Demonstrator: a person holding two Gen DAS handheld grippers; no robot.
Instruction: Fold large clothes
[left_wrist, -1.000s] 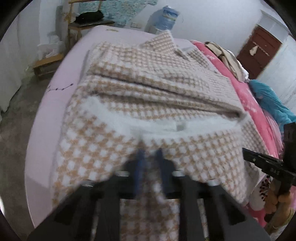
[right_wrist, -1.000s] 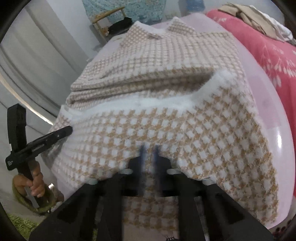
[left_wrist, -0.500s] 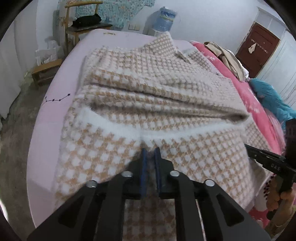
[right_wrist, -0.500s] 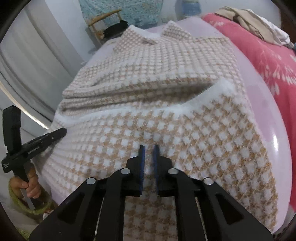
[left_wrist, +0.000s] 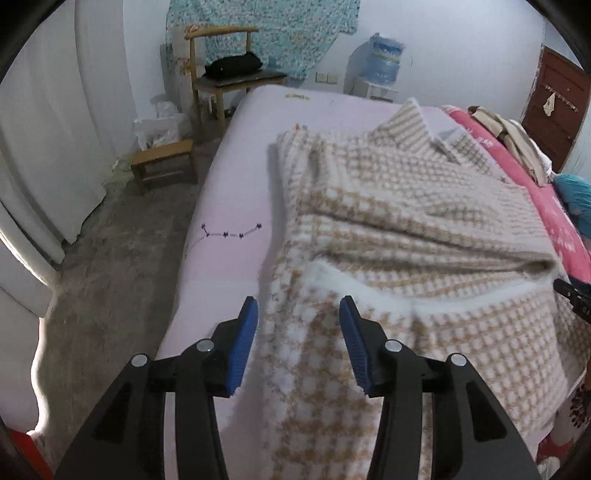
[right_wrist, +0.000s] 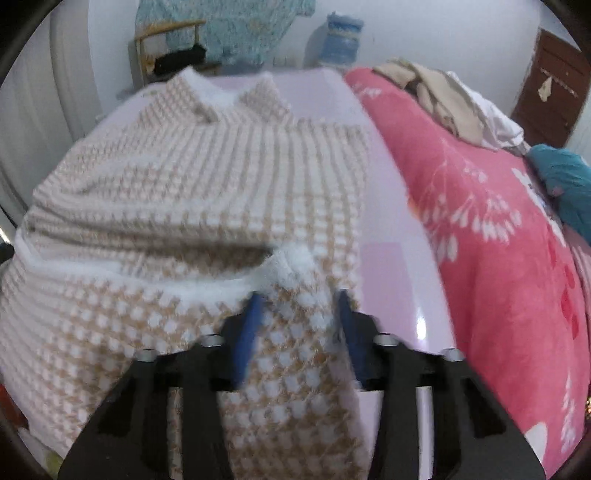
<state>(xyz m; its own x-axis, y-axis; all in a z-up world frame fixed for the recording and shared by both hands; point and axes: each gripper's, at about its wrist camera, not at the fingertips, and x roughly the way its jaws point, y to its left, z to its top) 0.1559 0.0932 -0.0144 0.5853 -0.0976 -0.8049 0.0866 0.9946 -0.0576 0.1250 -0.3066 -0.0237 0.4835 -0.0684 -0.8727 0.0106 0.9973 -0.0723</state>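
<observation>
Coat (left_wrist: 424, 236) lying on bed (left_wrist: 236, 206), hem folded up over middle. Left gripper (left_wrist: 298, 345) and right gripper (right_wrist: 298, 334) both opening jaws, hem corners sitting loose between pads, probably letting go so fold settles flat.

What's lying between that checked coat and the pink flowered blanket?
Only a bare strip of pale lilac mattress separates the checked coat from the pink flowered blanket; the right wrist view shows it best.
</observation>
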